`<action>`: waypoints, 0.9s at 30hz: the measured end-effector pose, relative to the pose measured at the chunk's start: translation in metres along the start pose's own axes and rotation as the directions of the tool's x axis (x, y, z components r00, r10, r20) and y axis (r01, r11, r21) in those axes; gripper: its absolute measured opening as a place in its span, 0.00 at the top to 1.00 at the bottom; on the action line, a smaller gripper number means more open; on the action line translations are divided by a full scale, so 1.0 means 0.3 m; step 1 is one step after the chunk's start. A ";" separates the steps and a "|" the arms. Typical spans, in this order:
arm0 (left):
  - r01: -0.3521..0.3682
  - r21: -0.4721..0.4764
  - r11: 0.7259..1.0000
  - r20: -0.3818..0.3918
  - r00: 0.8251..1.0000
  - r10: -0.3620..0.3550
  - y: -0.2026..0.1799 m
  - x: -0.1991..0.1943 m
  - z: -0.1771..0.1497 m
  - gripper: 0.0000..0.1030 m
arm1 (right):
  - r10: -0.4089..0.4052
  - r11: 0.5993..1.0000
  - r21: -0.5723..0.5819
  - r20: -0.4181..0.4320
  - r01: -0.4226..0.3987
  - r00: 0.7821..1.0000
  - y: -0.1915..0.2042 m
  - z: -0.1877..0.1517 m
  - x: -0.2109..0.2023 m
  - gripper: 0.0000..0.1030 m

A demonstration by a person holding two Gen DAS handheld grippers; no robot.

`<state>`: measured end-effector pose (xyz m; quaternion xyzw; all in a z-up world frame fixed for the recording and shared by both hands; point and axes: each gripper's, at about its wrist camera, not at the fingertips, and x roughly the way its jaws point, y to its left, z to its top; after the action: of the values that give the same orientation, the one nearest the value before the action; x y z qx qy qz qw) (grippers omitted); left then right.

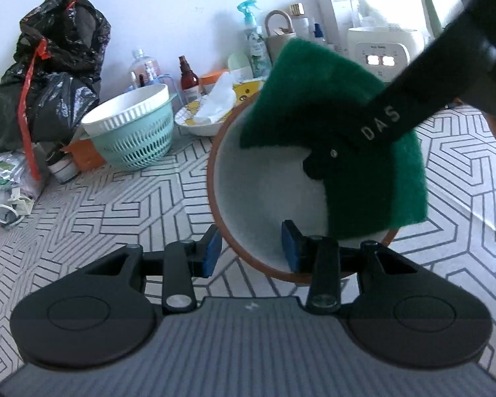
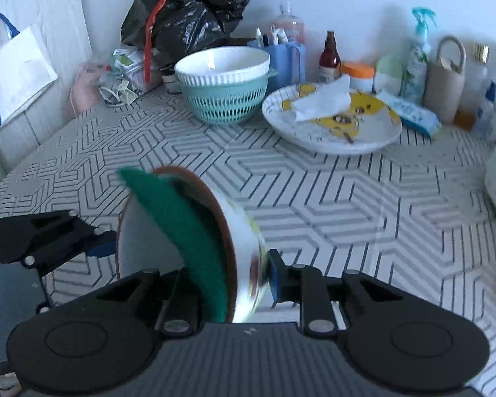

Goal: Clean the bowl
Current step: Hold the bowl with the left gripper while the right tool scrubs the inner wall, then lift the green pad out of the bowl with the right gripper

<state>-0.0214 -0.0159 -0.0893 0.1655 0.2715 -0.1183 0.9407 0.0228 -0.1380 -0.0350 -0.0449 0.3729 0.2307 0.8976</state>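
- Left gripper (image 1: 251, 251): jaws clamped across the bowl (image 1: 264, 198) rim, bowl tipped on edge above the patterned table (image 1: 115, 205).
- Right gripper (image 2: 228, 284): jaws pinch the green scouring pad (image 1: 347, 125) against the bowl's inner wall.
- Plate (image 2: 330, 132) and colander (image 2: 225, 99) well beyond the bowl.

A home kitchen table with a geometric-patterned cloth (image 2: 314, 205). At the far edge, against a white wall, household things crowd together: a teal colander (image 2: 226, 99), a patterned plate (image 2: 334, 132), spray bottles (image 2: 418, 49), a tied black rubbish bag (image 2: 188, 10) and an electric kettle (image 1: 377, 10).
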 end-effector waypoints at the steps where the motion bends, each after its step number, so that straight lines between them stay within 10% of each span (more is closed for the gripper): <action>1: -0.007 0.003 1.000 0.001 1.000 0.007 -0.003 0.001 -0.002 0.63 | -0.005 1.000 0.013 0.007 0.005 1.000 -0.001 -0.013 -0.008 0.73; 5: -0.024 0.010 1.000 0.002 1.000 0.024 -0.017 -0.009 -0.014 0.62 | -0.028 0.997 0.067 0.035 0.025 0.999 -0.006 -0.066 -0.041 0.53; 10: -0.023 0.000 1.000 0.003 1.000 0.023 -0.021 -0.023 -0.025 0.62 | 0.096 0.974 0.192 0.126 -0.119 0.987 -0.069 -0.088 -0.095 0.53; 14: 0.001 -0.046 0.999 -0.005 1.000 -0.002 0.001 -0.021 -0.026 0.61 | 0.191 0.929 0.276 0.212 -0.246 0.958 -0.120 -0.101 -0.138 0.83; 27: -0.045 0.053 0.998 0.011 0.999 0.045 -0.025 -0.050 -0.056 0.60 | 0.095 0.948 0.254 0.344 -0.190 0.934 -0.133 -0.037 -0.260 0.93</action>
<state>-0.0439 -0.0144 -0.0964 0.1960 0.2596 -0.1052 0.9397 -0.0145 -0.2059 0.0072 0.1505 0.2502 0.2444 0.9247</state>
